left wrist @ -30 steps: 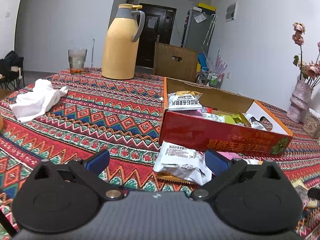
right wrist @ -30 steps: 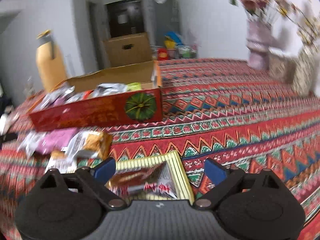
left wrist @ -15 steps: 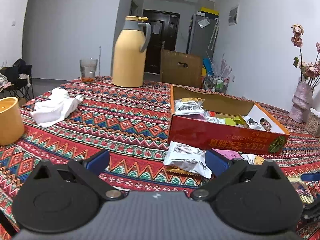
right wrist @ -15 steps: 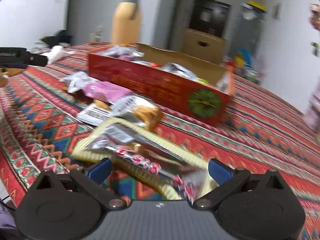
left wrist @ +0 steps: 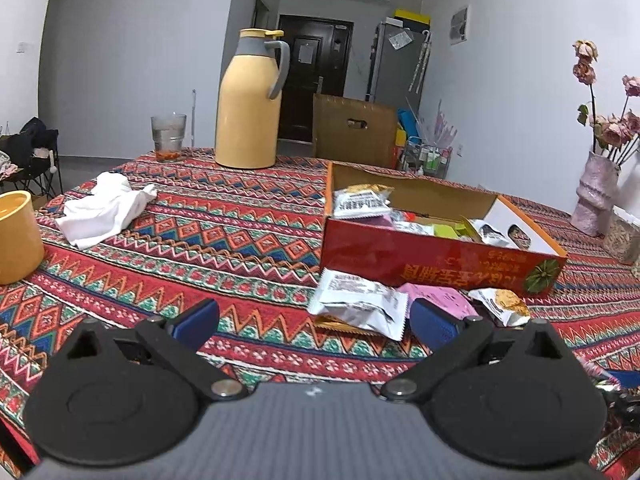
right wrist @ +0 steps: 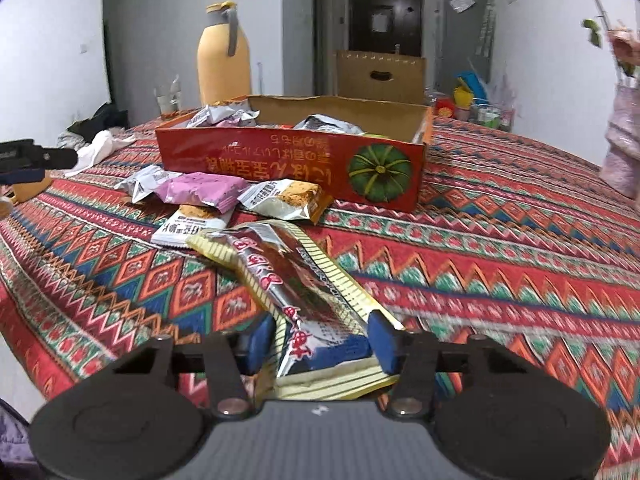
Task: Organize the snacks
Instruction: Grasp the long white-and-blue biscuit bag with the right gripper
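A red cardboard box (left wrist: pixel 436 254) (right wrist: pixel 288 162) holds several snack packets. Loose packets lie in front of it: a white one (left wrist: pixel 360 300), a pink one (right wrist: pixel 200 192), an orange-and-white one (right wrist: pixel 284 200). My right gripper (right wrist: pixel 320 338) has its fingers closed in on a long yellow-striped snack packet (right wrist: pixel 296 276) that lies on the tablecloth. My left gripper (left wrist: pixel 314 320) is open and empty, above the cloth, short of the white packet.
A yellow thermos (left wrist: pixel 250 100), a glass (left wrist: pixel 168 136), a white cloth (left wrist: pixel 104 208) and a yellow cup (left wrist: pixel 16 236) stand on the left of the patterned tablecloth. A pink vase (left wrist: pixel 594 196) with flowers is at the far right. My left gripper shows at the right wrist view's left edge (right wrist: pixel 24 160).
The right gripper swung round to face the box and its fingers closed onto the yellow-striped packet. The left gripper drew back and up from the white packet, staying open.
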Tool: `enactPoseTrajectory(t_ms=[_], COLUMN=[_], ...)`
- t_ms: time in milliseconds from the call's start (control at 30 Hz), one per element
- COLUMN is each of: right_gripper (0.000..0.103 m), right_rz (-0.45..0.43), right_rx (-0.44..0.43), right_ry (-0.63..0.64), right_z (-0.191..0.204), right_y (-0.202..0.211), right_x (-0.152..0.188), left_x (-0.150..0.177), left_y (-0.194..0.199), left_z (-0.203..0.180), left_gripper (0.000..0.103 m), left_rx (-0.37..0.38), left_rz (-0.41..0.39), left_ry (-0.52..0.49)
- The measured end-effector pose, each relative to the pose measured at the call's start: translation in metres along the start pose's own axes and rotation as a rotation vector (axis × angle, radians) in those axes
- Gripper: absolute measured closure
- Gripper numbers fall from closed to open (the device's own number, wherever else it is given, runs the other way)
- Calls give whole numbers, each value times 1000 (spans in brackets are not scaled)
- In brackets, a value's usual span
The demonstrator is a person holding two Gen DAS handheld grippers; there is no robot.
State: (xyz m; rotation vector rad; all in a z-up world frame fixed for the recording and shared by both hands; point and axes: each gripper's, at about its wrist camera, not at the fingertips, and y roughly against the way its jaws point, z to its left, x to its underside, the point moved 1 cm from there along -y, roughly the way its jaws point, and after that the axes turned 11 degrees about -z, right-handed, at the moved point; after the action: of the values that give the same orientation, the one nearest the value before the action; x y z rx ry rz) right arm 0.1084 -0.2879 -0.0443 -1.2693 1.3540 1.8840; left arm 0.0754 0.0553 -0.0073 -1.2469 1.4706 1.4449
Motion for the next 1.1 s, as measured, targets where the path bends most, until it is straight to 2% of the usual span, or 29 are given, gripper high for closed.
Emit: enactPoseTrajectory(t_ms=[133, 200, 300, 400, 467, 533, 600, 667, 767, 867, 933, 1000, 1033, 1067, 1100], right_gripper=[67, 67, 66, 59, 31, 15, 14, 14, 14, 10, 12, 23, 41, 54, 60], right_rz=[-35, -55, -64, -53, -59, -61, -36, 7, 81, 88, 86, 63, 52, 48, 40], right_rx=[73, 122, 136, 113, 81, 58, 62, 71, 80, 62, 67, 53, 45, 42, 47], right_ry=[-140, -240, -320, -280, -221, -139, -51, -17, -31, -35, -29, -22, -14, -12, -7], right_z=[-6, -10, -8, 4, 12, 20, 23, 19, 2, -5, -2, 3, 6, 9, 11], right_y=[22, 27, 23, 13, 12, 10, 2, -10, -33, -42, -43, -40, -38, -38, -36], right_x=[4, 6, 5, 2, -4, -10, -16, -19, -17, -17, -17, -16, -16, -17, -16], left_x=[3, 4, 5, 6, 6, 6, 5, 4, 5, 5, 5, 5, 6, 6, 7], left_y=[1, 1, 2, 5, 8, 9, 10, 10, 10, 7, 4, 1, 0, -2, -3], left_z=[-2, -2, -2, 0, 2, 6, 8, 8, 8, 8, 7, 6, 5, 5, 4], left_gripper=[0, 0, 0, 0, 0, 0, 0, 0, 0, 0, 0, 0, 0, 0, 0], left_rx=[7, 8, 10, 14, 12, 6, 2, 2, -2, -8, -11, -11, -11, -10, -8], left_rz=[7, 10, 18, 19, 15, 13, 12, 11, 13, 18, 23, 28, 31, 34, 36], left_ry=[2, 5, 9, 10, 12, 18, 21, 23, 22, 18, 15, 11, 9, 7, 5])
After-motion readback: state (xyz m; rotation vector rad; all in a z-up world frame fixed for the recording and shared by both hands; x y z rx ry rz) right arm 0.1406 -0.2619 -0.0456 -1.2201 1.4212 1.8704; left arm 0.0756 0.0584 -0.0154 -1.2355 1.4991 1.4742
